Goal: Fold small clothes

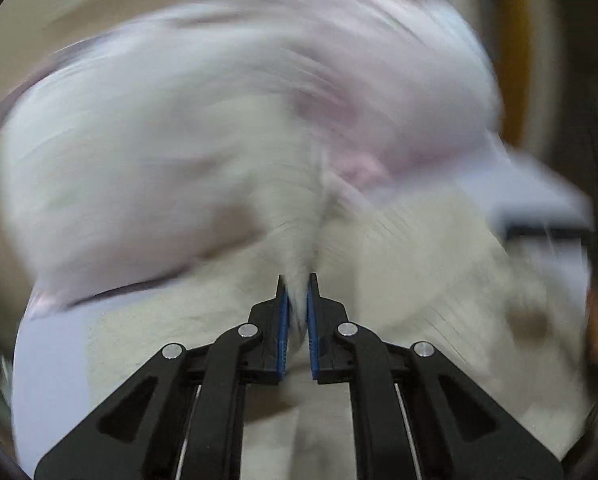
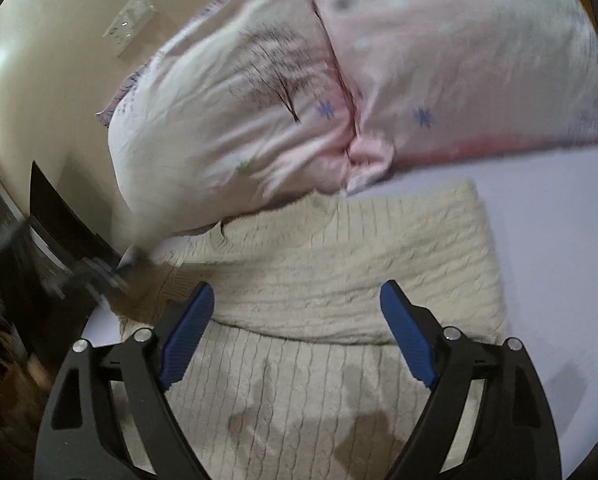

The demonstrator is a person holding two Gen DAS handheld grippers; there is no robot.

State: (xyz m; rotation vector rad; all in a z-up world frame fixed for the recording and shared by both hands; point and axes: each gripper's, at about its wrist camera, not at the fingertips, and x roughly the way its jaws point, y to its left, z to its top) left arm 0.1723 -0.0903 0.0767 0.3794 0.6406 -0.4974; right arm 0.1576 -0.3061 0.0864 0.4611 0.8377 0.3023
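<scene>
A cream cable-knit sweater [image 2: 339, 264] lies on a pale lilac sheet [image 2: 551, 240], with one part folded over the rest. My right gripper [image 2: 297, 300] is open and empty, its blue pads [image 2: 187, 332] spread just above the sweater's fold. My left gripper [image 1: 297, 292] is shut on a pinched ridge of the cream sweater [image 1: 299, 232]. The left wrist view is heavily blurred by motion.
A pink and white pillow [image 2: 279, 92] with small flower prints lies behind the sweater and touches its far edge; it fills the top of the left wrist view [image 1: 219, 120]. A cream wall [image 2: 59, 60] and dark furniture [image 2: 51, 216] stand at the left.
</scene>
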